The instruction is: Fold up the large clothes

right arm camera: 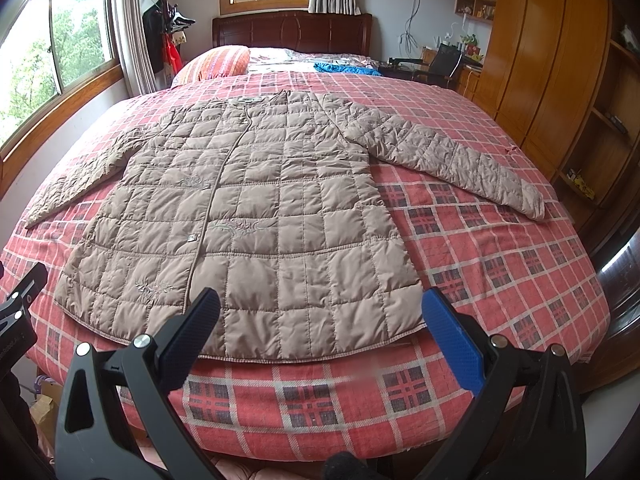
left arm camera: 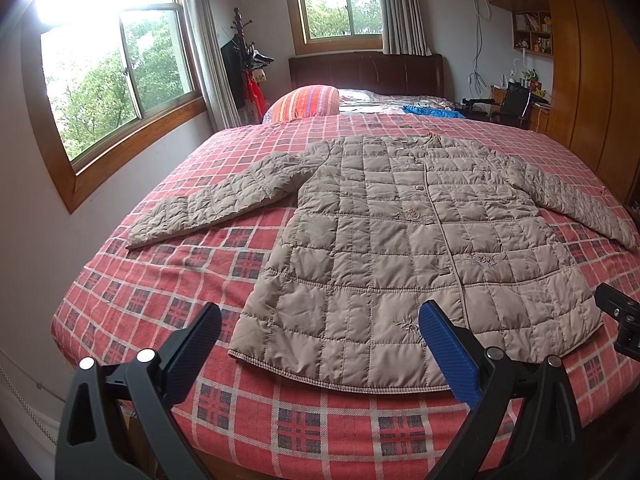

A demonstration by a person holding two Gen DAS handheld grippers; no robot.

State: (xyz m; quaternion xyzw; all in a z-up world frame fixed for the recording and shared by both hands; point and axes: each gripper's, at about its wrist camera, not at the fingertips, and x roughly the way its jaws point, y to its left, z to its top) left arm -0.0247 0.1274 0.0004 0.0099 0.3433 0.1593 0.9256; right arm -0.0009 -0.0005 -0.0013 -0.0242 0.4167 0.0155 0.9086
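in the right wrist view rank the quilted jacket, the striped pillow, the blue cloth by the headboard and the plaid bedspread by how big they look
Largest to smallest as they appear:
1. plaid bedspread
2. quilted jacket
3. striped pillow
4. blue cloth
The pillow and cloth lie far from the camera, so their true sizes against the jacket are unsure.

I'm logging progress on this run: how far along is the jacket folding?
Done: the jacket lies flat, front up, on the bed, both sleeves spread out. In hand: nothing; the left gripper and right gripper are open near the hem, holding no fabric. Left: every fold, since neither the sleeves nor the body have been turned in.
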